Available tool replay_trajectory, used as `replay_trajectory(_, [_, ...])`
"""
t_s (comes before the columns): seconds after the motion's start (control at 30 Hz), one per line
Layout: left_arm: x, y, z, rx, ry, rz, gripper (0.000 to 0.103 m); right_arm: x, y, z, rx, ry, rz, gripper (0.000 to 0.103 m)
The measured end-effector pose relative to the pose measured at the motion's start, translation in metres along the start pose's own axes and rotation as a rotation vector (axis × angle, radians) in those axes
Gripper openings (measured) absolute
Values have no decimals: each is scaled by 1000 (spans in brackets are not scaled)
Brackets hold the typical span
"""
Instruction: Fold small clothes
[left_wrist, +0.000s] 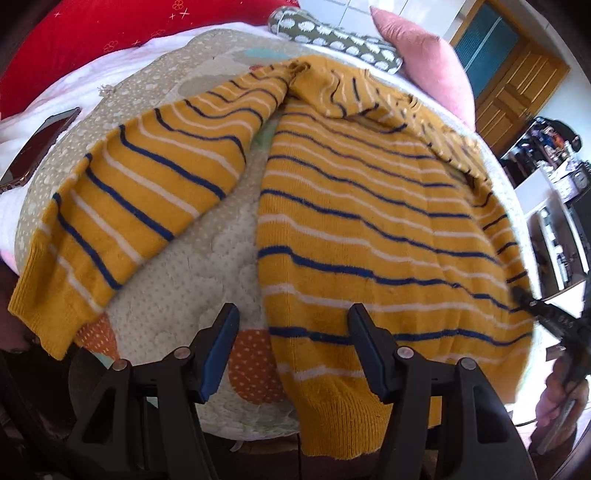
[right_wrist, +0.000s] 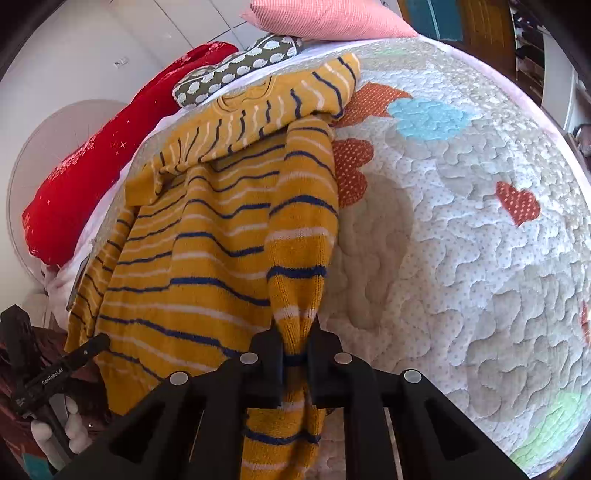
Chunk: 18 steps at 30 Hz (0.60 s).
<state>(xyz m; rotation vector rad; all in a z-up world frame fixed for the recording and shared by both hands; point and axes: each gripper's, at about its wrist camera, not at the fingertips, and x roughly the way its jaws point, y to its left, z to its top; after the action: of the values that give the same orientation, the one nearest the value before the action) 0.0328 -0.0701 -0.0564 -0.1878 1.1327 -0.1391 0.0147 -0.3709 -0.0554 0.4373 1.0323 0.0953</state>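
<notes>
The striped sweater (left_wrist: 369, 229) lies spread on the quilt (right_wrist: 461, 240); the right gripper (right_wrist: 295, 360) pinches its sleeve (right_wrist: 299, 258); the left gripper (left_wrist: 291, 332) stands open above the hem.

Both wrist cams close, angled down; share sweater (left_wrist: 369, 229) (blurry edges, seemingly).

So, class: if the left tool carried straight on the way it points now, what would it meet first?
Most likely the bottom ribbed hem of the mustard-yellow knitted sweater with navy and white stripes. The open left tool straddles the sweater's left edge, so one finger might meet the dotted quilted mat instead; depth is unclear.
</notes>
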Motion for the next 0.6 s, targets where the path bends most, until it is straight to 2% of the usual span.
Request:
replay_trajectory(0.07, [-2,-6,-5,13,2,16,60,-16,-20,5,32,-44,-51,8])
replay_trajectory(0.17, [2,-14,-12,32,21,19,60,-35,-64,4,124,-72,-76,7])
replay_trajectory(0.23, [3,-17,-11,42,18,32,60,-34,-81,-1,153,-48,-71,10])
replay_trajectory(0.27, [1,-16,-11,40,19,24,60,-32,-85,-4,163,-41,-59,17])
replay_trajectory(0.3, [-1,-15,-10,33,18,10,60,-34,-84,-7,168,-48,-47,25])
replay_trajectory(0.4, [-8,-7,-9,6,4,-26,60,-57,-71,-4,129,-117,-44,27])
replay_trajectory(0.5, [-15,-1,-8,0,-25,-26,60,-79,-45,13,31,-210,-123,35])
replay_trajectory(0.6, [-21,-3,-6,14,-48,-32,61,-74,-15,43,-67,-233,-121,45])
